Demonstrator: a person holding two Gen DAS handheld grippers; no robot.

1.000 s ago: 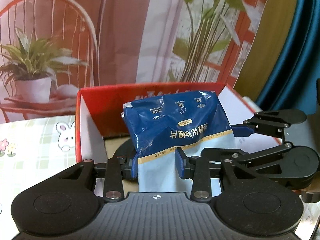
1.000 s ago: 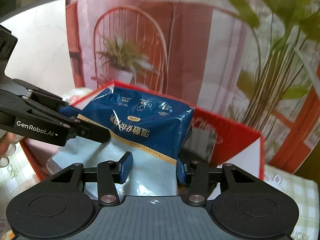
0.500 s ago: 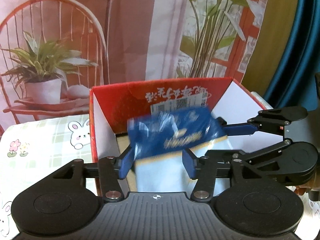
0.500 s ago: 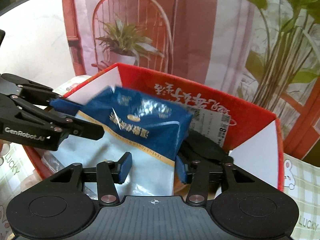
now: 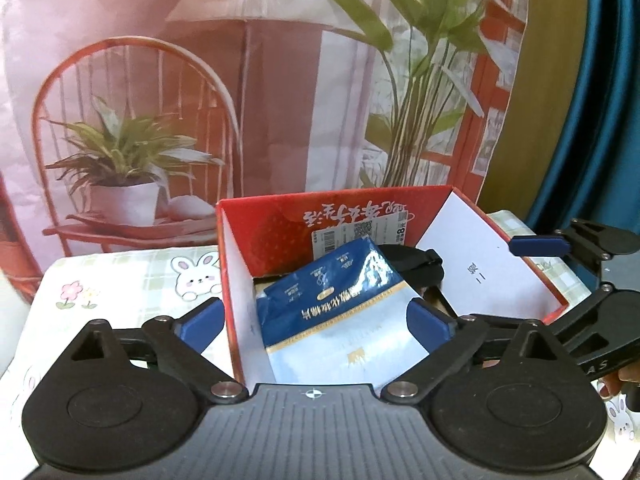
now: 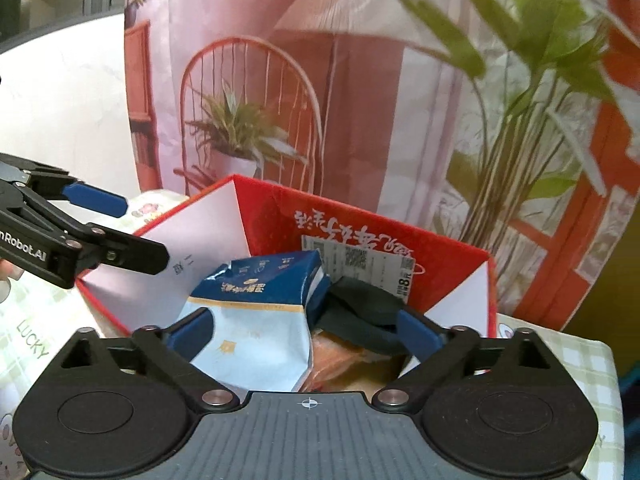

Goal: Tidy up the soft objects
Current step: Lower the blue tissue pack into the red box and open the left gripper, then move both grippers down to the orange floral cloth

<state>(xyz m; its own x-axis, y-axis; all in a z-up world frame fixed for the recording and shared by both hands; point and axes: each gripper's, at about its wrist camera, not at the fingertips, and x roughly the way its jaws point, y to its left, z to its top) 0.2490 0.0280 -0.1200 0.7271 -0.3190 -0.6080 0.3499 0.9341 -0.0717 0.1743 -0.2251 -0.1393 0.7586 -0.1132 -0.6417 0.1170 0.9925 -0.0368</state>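
Observation:
A blue and pale cotton pad pack (image 5: 336, 312) lies tilted inside the red cardboard box (image 5: 280, 232), free of both grippers. My left gripper (image 5: 314, 322) hangs above the box's near end. Its jaws are opening wide, and the pads stand clear on either side of the pack. My right gripper (image 6: 306, 332) is over the same pack (image 6: 256, 320), its jaws opening too and its pads off the wrapper. From the right wrist view the left gripper (image 6: 124, 228) shows at the box's left wall.
A black soft item (image 6: 360, 308) and something orange (image 6: 344, 356) lie in the box beside the pack. The box (image 6: 440, 256) stands on a rabbit-print tablecloth (image 5: 120, 280). A printed backdrop (image 5: 200, 80) hangs just behind, with a blue curtain (image 5: 600, 120) at the right.
Both grippers let go of the blue pack and it dropped into the red box. Both have pulled back and upward, and their jaws have spread wide.

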